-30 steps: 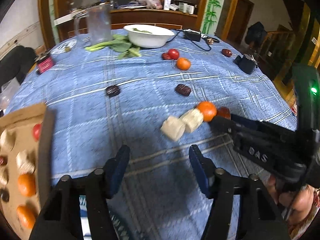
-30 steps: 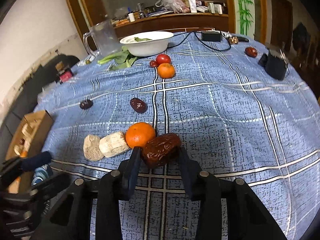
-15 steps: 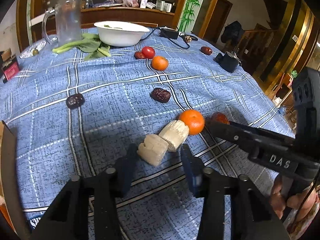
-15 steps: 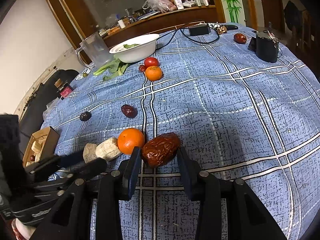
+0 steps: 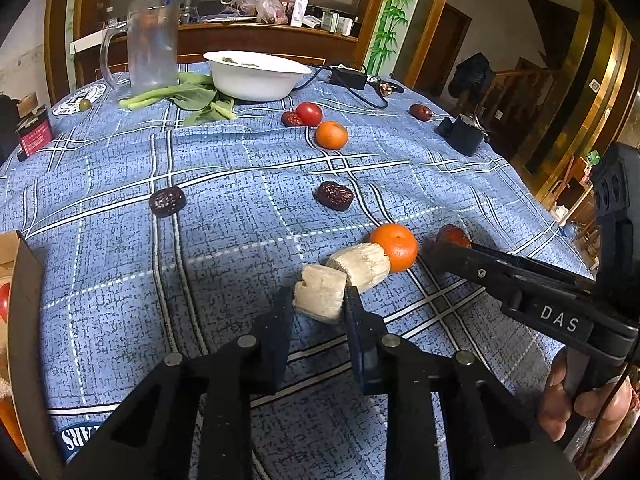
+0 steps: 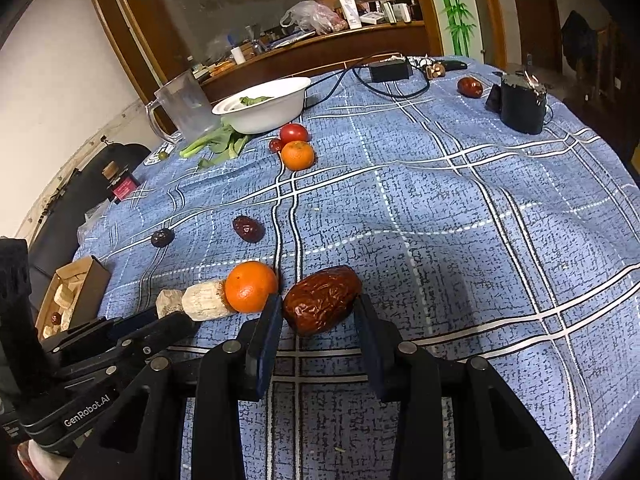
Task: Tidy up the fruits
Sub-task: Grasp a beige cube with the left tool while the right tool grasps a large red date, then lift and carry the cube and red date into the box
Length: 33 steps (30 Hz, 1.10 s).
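My left gripper (image 5: 316,302) is shut on a pale beige chunk (image 5: 320,294) on the blue checked tablecloth (image 5: 224,216). A second beige chunk (image 5: 364,266) and an orange (image 5: 394,246) lie just beyond it. My right gripper (image 6: 316,312) is shut on a red date (image 6: 322,300), with the same orange (image 6: 251,286) just left of its left finger. More dates (image 5: 335,196) (image 5: 167,201), another orange (image 5: 331,135) and a tomato (image 5: 309,113) lie farther out. A cardboard box (image 6: 74,292) holding sorted fruit sits at the left edge.
A white bowl (image 5: 256,76), green leaves (image 5: 192,98) and a glass jug (image 5: 150,46) stand at the far side. A black device (image 6: 522,102), a power adapter with cable (image 6: 390,72) and another date (image 6: 470,87) sit at the far right.
My left gripper moved forward to the nearer beige chunk and closed on it. My right gripper stays shut on the red date, with the view shifted a little.
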### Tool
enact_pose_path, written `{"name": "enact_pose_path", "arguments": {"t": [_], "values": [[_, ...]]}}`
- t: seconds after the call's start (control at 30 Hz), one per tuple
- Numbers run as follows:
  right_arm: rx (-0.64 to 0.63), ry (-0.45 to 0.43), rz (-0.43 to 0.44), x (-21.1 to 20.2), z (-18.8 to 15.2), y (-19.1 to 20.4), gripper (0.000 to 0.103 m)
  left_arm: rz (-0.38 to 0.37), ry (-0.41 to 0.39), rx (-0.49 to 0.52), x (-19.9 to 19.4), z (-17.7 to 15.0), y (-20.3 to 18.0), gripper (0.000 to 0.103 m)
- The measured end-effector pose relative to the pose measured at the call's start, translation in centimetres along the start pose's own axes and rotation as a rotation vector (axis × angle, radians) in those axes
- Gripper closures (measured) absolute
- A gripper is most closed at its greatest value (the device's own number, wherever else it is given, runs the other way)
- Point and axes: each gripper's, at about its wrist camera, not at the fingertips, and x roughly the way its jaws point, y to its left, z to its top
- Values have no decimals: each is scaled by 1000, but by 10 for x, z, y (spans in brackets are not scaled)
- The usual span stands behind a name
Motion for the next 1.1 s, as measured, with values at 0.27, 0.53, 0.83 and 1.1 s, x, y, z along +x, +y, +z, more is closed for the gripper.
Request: {"name": "enact_pose_path", "arguments": {"t": [0.27, 0.53, 0.83, 1.1], "values": [[-32, -79, -18, -29, -9, 17, 64, -12, -23, -26, -8, -1, 4, 80], [-75, -99, 6, -80, -43, 38, 66, -29, -77, -49, -41, -11, -5, 80], [-183, -102, 55, -99, -65, 81, 67, 5, -189, -138, -134, -55, 17, 79], [-359, -60, 227, -102, -81, 173, 66, 214, -264, -362, -215, -105, 100, 79]]}}
